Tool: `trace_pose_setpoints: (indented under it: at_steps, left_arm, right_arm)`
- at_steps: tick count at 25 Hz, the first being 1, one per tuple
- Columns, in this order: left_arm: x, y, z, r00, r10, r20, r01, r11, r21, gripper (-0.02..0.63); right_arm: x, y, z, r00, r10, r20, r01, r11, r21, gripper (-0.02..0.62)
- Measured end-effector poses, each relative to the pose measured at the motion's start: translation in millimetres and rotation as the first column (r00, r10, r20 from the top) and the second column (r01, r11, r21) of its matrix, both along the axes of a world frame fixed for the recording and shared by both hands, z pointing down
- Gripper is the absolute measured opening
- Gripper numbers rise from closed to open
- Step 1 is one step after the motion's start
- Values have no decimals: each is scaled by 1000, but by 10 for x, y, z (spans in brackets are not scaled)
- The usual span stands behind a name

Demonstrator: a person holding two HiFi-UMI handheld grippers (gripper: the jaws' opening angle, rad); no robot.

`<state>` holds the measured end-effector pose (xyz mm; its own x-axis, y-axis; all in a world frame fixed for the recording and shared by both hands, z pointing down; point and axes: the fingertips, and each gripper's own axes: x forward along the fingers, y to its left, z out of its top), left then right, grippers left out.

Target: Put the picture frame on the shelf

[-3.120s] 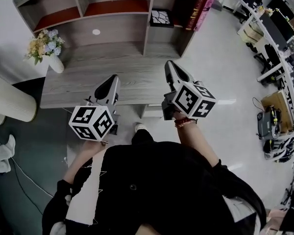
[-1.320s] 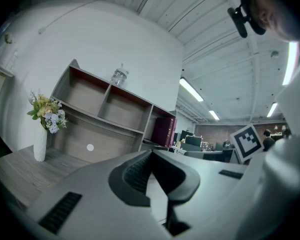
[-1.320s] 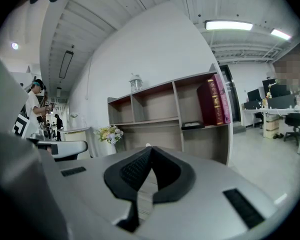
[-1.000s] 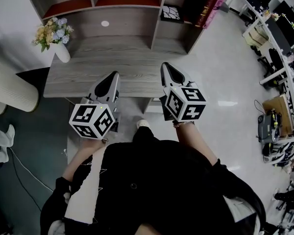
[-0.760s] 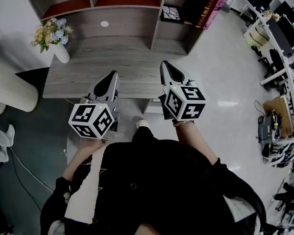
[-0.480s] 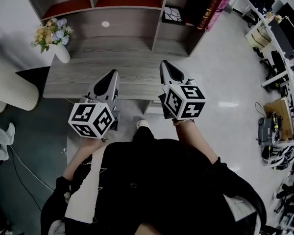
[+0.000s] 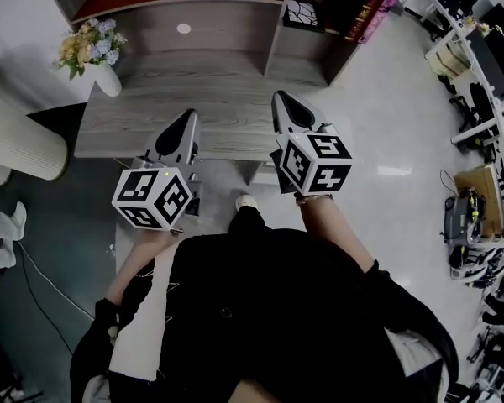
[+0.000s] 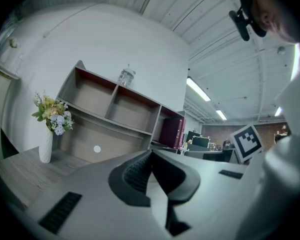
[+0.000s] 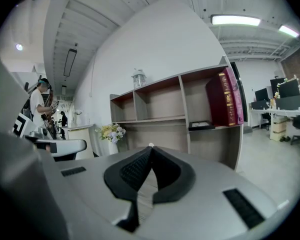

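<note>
Unmoved fingers (image 9: 135,171), apparent frame (image 7: 303,13) well beyond

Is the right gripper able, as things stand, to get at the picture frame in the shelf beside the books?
Probably yes. The picture frame lies at the compartment's open front, and the desk between it and the right gripper is bare there. Its jaws are shut, so they must open first.

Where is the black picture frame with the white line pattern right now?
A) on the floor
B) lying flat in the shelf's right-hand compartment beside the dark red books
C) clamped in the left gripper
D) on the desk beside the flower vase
B: the black picture frame with the white line pattern lies flat in the grey wooden shelf's right-hand compartment, next to the dark red books.
</note>
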<state>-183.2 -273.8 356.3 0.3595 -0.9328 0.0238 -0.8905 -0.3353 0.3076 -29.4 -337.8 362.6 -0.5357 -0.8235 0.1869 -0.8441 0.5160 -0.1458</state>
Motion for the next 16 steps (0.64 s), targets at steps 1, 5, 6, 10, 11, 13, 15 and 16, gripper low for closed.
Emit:
trace_pose_setpoints:
  at_steps: [1, 5, 6, 10, 11, 13, 15, 16]
  left_arm:
    - [-2, 1, 1, 1000, 2, 1, -2, 1000, 0, 12]
    - [-18, 0, 0, 1000, 8, 0, -8, 1000, -3, 12]
    - [-24, 1, 3, 1000, 10, 0, -10, 1000, -3, 12]
    - [-48, 7, 21, 1000, 19, -1, -19, 1000, -2, 12]
    - [-58, 9, 22, 1000, 20, -1, -20, 1000, -1, 12]
    - [-78, 14, 19, 1000, 23, 0, -23, 1000, 0, 12]
    - [-101, 19, 17, 1000, 24, 1, -24, 1000, 1, 12]
    - [-114, 22, 16, 1000, 24, 1, -24, 1000, 1, 12]
  right_arm:
    - [-6, 3, -1, 1000, 0, 0, 0, 1000, 1, 5]
    - [-29, 18, -5, 1000, 4, -4, -4, 1000, -2, 5]
    - [-35, 22, -4, 1000, 5, -6, -5, 1000, -1, 5]
    - [-60, 39, -5, 1000, 12, -14, -12, 1000, 5, 5]
    - [-70, 44, -9, 1000, 13, -15, -13, 1000, 8, 5]
    - [-89, 51, -14, 1000, 17, -18, -17, 1000, 10, 5]
    - [-108, 57, -16, 1000, 20, -18, -20, 1000, 10, 5]
    - [-117, 61, -16, 1000, 22, -18, -22, 1000, 10, 5]
